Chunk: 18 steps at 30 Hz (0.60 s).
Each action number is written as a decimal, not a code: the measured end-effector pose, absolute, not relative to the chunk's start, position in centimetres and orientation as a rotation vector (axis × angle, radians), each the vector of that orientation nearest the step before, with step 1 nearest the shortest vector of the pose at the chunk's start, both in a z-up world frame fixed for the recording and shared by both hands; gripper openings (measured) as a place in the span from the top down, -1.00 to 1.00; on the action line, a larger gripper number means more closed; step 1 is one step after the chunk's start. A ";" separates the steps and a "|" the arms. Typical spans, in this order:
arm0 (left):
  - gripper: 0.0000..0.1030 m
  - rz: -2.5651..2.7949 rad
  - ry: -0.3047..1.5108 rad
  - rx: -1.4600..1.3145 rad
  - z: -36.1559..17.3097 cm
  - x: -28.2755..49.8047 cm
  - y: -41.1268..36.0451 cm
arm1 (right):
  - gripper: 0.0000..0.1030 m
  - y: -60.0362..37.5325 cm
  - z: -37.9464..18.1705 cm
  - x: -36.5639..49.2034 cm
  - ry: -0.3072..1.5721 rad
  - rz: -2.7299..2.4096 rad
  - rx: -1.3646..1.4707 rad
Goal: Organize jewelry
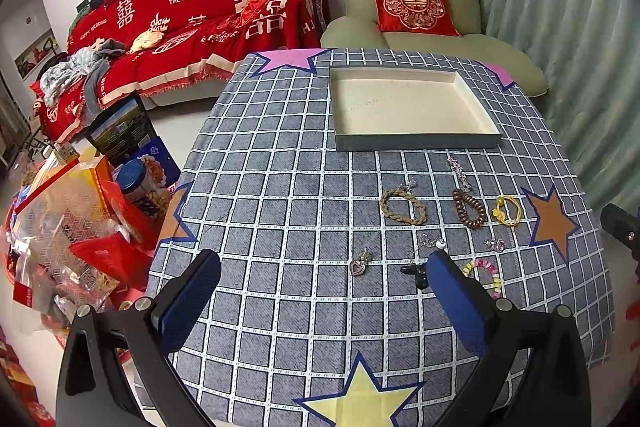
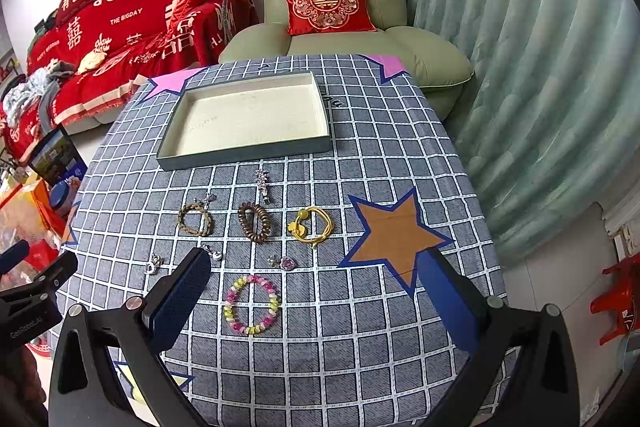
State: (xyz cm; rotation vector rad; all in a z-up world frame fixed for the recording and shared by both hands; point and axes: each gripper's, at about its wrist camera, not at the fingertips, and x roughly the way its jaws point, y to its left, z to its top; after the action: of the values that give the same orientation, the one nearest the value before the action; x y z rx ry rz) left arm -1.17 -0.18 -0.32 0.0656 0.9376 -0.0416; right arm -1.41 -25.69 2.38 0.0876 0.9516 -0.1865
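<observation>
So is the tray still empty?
Empty: the tray shows only bare cream lining; the bead bracelet and other pieces lie on the tablecloth.

Bare tablecloth (image 2: 320, 367) before scattered jewelry (image 2: 252, 305)

The left gripper's right finger (image 1: 456, 291) partly hides the pastel bead bracelet (image 1: 490, 277) and a dark, perhaps clip-like, piece (image 1: 414, 273).
</observation>
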 end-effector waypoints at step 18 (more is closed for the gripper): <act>-1.00 -0.043 0.941 0.065 -0.7 -1.5 -0.1 | -1.00 -25.8 2.1 -1.4 0.955 -0.187 0.088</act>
State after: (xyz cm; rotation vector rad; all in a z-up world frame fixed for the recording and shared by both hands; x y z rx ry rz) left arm -1.45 -0.07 -0.65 0.0647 0.9415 -0.0430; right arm -1.45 -25.76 2.07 0.0878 0.9547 -0.1874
